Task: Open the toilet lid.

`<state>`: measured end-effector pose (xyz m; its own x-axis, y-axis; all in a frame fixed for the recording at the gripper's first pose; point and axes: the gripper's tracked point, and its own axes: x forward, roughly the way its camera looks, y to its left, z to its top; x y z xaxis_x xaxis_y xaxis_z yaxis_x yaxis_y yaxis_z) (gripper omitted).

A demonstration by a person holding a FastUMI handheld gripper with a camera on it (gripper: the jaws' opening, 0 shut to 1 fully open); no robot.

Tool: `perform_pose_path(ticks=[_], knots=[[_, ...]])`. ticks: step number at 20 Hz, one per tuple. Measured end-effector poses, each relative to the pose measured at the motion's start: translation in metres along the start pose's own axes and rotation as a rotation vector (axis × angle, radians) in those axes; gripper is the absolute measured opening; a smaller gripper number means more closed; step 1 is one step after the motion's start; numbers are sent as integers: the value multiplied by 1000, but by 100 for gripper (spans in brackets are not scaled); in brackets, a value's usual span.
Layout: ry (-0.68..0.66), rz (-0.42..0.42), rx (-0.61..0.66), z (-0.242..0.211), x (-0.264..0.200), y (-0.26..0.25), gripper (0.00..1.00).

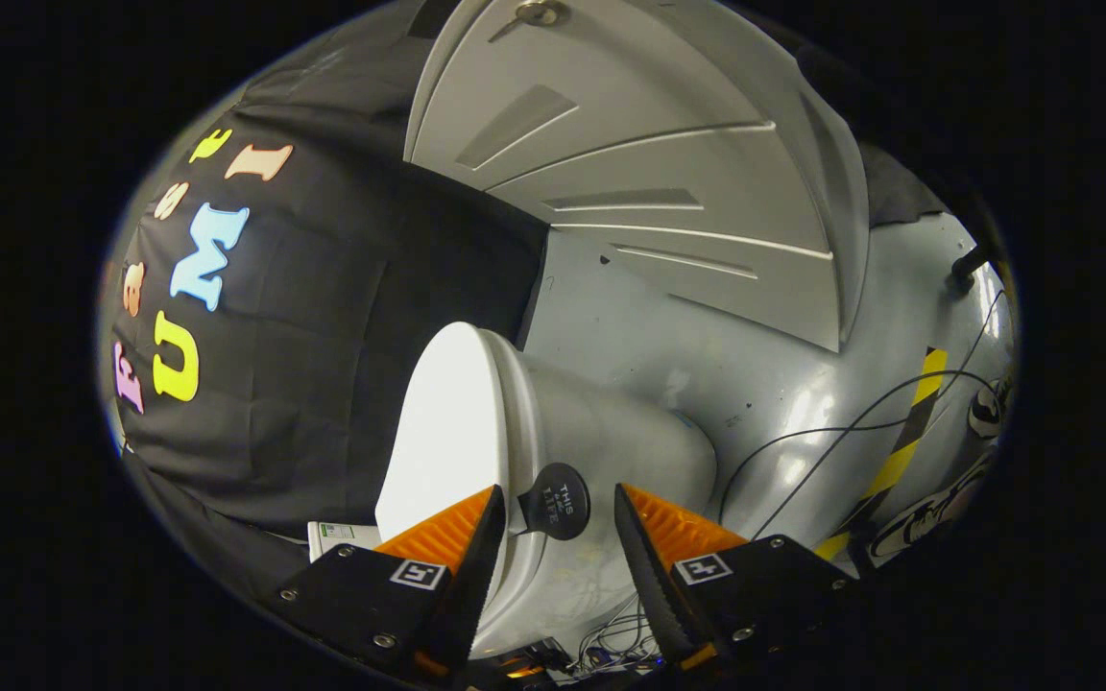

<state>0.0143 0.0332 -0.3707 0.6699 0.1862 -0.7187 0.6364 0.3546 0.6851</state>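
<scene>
In the gripper view, the gripper (553, 537) holds its fingers apart, clamped on nothing. Between them sits a round black tab (557, 500) fixed to the edge of the glossy white toilet lid (447, 432). The lid lies closed on the white ceramic toilet bowl (611, 432), which stands on the grey floor (783, 384). Beyond the bowl rises a grey panelled door (649, 163)
</scene>
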Motion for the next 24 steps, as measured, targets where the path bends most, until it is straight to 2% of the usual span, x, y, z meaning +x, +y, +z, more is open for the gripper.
perform_pose_path(ticks=[3, 6, 11, 12, 17, 20, 24], knots=[[10, 3, 9, -4, 8, -4, 66], [5, 30, 42, -4, 11, -3, 54], [7, 71, 54, -3, 12, 1, 39], [3, 67, 43, -2, 11, 1, 32], [5, 78, 68, 0, 6, 4, 21], [-4, 84, 67, 1, 3, 5, 4], [-4, 39, 37, 0, 0, 8, 1]])
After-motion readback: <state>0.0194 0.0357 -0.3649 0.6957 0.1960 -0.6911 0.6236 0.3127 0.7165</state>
